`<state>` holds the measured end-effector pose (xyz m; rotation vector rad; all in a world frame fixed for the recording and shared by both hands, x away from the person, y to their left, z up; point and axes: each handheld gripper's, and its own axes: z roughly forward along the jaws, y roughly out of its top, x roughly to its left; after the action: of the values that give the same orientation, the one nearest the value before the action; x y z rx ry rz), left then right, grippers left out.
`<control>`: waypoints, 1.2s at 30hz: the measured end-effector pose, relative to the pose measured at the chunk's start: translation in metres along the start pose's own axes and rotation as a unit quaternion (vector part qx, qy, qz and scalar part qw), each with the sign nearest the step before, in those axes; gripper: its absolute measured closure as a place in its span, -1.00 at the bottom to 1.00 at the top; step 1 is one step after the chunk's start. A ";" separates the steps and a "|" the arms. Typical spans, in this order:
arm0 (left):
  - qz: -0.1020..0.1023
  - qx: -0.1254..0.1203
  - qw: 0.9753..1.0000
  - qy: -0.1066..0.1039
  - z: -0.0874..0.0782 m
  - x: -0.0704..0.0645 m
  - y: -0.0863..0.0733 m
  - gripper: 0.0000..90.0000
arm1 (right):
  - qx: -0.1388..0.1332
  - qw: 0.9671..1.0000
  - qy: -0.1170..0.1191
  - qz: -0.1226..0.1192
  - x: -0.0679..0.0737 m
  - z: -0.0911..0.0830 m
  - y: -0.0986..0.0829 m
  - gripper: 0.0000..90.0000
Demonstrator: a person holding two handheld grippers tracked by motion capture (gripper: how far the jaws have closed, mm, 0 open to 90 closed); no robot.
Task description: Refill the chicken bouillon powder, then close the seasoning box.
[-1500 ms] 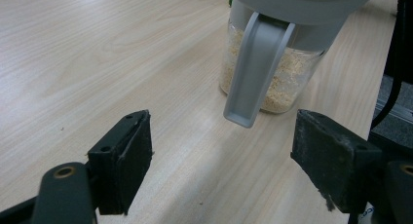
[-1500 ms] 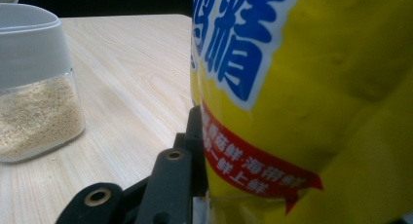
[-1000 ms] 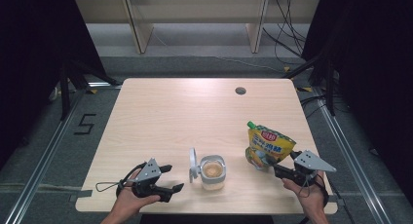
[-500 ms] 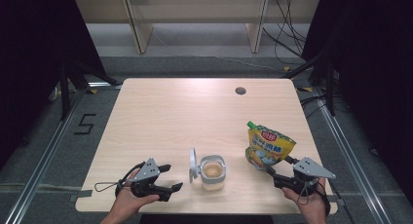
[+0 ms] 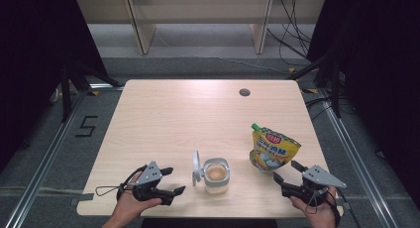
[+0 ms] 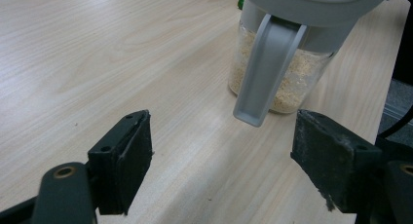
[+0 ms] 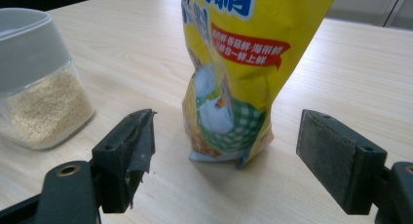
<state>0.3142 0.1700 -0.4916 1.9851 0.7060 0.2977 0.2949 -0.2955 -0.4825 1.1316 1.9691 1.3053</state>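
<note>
Your left tool (image 5: 170,181) sits near the front edge of the worktop (image 5: 188,119), w/ jaws spread wide and nothing between them. In the left gripper view the same tool (image 6: 221,160) points at the jar (image 6: 285,73), and the open flap of the jar lid (image 6: 265,70) hangs down in front, just beyond the jaw tips, not touching them.

The jar (image 5: 216,174) stands at the front centre of the worktop, approx. between your two hands. It is a clear container w/ grey top, filled partly w/ pale grains. Its lid (image 5: 197,167) is flipped open to the left side and stands upright.

Right of the jar stands the yellow pouch (image 5: 272,149), upright but leaning a little, w/ green cap (image 5: 255,126) at top left.

Your right tool (image 5: 286,172) is at the front right corner, jaws also spread, holding nothing. In the right gripper view the tool (image 7: 226,151) is aimed at the bottom of the pouch (image 7: 238,73); the pouch is just ahead of the jaws, apart from both. The jar (image 7: 39,83) shows at the left there.
</note>
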 end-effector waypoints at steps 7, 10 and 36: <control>0.004 -0.003 1.000 -0.003 -0.002 0.000 0.002 -0.49 | 0.006 1.000 -0.002 -0.005 0.003 -0.004 -0.002 -0.51; 0.004 -0.002 1.000 -0.008 -0.002 -0.003 0.001 -0.27 | 0.009 1.000 -0.009 0.002 0.004 -0.006 -0.003 -0.50; 0.058 -0.059 0.996 -0.046 -0.003 -0.019 0.030 0.98 | 0.026 1.000 -0.001 -0.016 0.007 -0.005 -0.005 -0.46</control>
<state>0.3084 0.1505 -0.4628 1.9180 0.5044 0.3072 0.2859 -0.2930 -0.4851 1.1207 2.0221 1.2443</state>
